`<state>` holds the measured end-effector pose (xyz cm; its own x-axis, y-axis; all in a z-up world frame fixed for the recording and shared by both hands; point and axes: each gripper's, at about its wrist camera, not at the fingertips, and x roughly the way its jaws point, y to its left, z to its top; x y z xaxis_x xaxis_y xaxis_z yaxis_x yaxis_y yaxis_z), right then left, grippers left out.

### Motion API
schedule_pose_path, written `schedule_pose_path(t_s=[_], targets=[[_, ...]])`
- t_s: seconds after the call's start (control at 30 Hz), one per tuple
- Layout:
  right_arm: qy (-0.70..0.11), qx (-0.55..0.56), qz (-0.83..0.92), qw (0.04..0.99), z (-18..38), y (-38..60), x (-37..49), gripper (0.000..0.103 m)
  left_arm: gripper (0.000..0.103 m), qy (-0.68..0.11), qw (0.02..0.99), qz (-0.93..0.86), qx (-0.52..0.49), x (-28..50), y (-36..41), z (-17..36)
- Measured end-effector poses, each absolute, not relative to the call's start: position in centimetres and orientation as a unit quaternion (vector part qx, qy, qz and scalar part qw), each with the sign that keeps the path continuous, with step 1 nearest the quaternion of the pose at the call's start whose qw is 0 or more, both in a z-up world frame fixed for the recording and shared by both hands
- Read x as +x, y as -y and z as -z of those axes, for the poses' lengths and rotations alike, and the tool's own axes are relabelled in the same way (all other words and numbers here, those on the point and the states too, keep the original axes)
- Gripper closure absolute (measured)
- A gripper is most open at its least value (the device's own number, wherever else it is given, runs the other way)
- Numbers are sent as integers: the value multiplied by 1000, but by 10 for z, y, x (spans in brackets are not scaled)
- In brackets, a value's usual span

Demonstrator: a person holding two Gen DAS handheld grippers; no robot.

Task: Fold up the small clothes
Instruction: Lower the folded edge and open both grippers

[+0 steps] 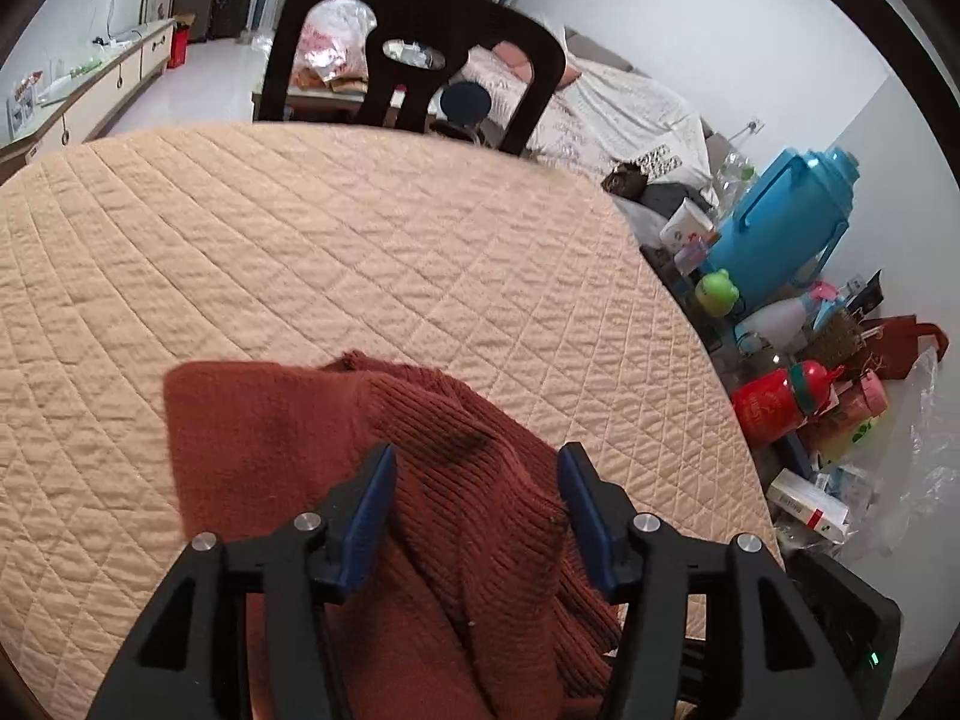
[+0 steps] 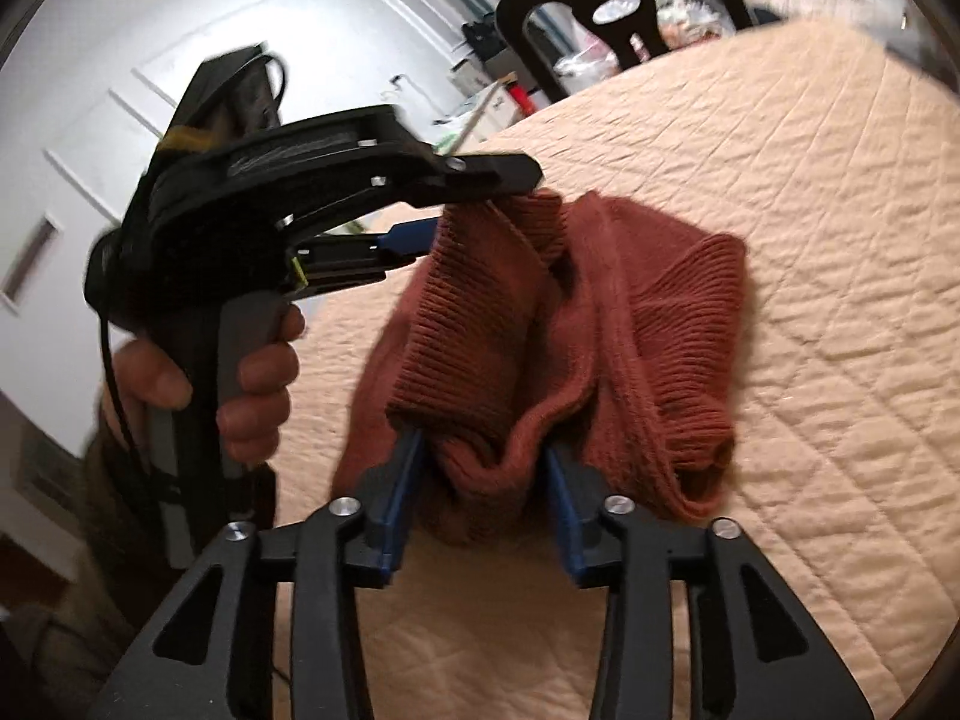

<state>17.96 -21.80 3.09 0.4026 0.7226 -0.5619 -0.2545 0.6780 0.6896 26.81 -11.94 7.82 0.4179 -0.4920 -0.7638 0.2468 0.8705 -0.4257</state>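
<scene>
Your left gripper and right gripper are both spread, pinching nothing. The sweater lies bunched on the quilt between them. The folding looks unfinished; smooth it next.

The left tongs stood with their blue pads apart, angled steeply downward. The right tongs likewise stood parted, tilted down less sharply. A hand gripped the left tongs' handle, fingers wrapped around it.
</scene>
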Motion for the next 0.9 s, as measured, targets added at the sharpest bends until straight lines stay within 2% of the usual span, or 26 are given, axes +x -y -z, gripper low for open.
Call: schedule_pose_path(t_s=[0.23, 0.63, 0.9], targets=[[-460, 306, -335, 764, -23, 223, 195, 52, 44, -482, 836, 216, -147, 260, 94, -82], [-465, 297, -342, 761, -31, 213, 227, 50, 42, -457, 848, 212, -167, 240, 61, -97], [-479, 341, -333, 737, -23, 222, 243, 50, 41, -459, 849, 200, -168, 231, 49, -91]])
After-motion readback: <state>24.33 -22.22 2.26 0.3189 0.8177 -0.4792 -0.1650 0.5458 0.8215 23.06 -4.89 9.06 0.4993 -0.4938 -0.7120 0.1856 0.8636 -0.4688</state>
